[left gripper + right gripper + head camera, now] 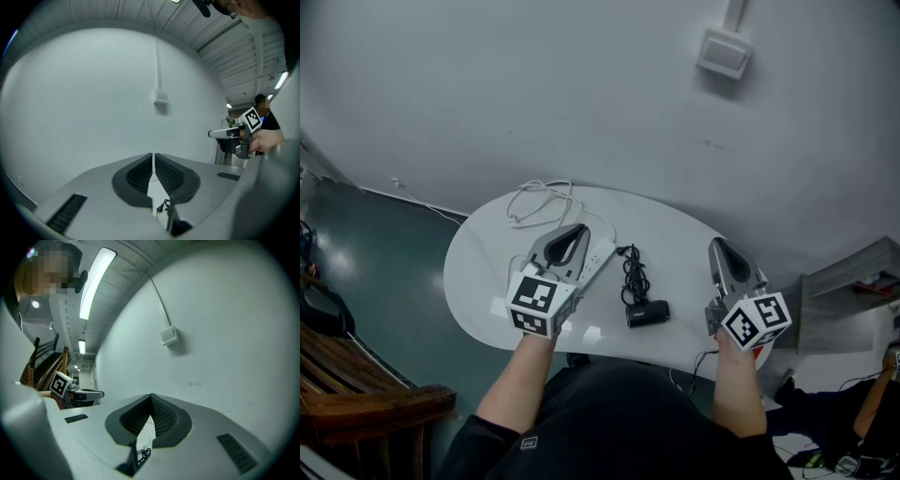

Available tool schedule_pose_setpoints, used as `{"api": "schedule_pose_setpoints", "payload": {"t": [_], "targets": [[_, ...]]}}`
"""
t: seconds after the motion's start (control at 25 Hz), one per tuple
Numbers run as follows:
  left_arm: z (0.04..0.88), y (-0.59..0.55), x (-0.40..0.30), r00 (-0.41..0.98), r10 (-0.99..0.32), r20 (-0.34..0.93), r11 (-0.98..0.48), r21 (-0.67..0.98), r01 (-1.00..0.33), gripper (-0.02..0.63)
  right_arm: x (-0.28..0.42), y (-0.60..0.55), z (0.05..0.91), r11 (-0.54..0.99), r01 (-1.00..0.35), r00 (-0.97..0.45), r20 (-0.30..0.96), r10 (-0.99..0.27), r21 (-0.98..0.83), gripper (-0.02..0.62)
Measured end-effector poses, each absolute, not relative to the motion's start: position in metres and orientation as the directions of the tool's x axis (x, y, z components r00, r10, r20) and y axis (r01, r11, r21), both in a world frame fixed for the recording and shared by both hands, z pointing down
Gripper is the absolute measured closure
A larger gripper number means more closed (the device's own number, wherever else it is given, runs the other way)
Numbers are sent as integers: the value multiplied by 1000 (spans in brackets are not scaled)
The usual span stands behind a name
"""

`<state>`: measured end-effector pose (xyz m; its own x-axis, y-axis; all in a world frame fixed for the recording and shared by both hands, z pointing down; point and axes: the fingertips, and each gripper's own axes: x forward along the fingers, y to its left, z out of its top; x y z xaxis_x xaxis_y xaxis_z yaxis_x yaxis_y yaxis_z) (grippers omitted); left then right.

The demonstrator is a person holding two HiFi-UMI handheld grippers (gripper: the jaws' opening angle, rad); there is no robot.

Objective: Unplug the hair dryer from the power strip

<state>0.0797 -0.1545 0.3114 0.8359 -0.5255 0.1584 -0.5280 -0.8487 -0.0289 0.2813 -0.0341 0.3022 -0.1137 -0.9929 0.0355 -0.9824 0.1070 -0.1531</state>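
So here's where we're at: both of us... well, both hands are hovering over the white oval tabletop [478, 272] and not touching anything.

The left gripper [577, 231] sits above the near-left part of the tabletop, right over the white power strip [602, 259], which pokes out from under it on the right side. In the left gripper view its fingers [136, 176] are closed down to a hairline slit at the tips, with nothing between them.

The right gripper [715, 244] is over the right end of the tabletop, well apart from the strip. Its fingers [164, 416] meet at the tips and are empty too.

The hair dryer [647, 313] is small and black. It lies flat on the tabletop between the two grippers, toward the near edge. Its black cord [633, 278] is bunched up in a bundle just behind it, running back toward the far end of the power strip. The plug end lies just beside the strip, but we honestly can't tell from these angles whether it's actually sitting in a socket.

Other bits: a loose white cable [546, 199] loops on the far-left part of the tabletop behind the left gripper, and there's a small white box [724, 52] mounted on the wall above. A wooden chair [356, 375] stands off to the left on the dark floor.
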Motion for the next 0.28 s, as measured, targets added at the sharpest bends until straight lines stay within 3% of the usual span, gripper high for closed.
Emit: {"api": "schedule_pose_setpoints", "payload": {"t": [0.28], "targets": [[314, -160, 75, 833, -528, 162, -846, -22, -532, 580, 276, -40, 305, 109, -982, -117, 47, -992, -157, 561]]}}
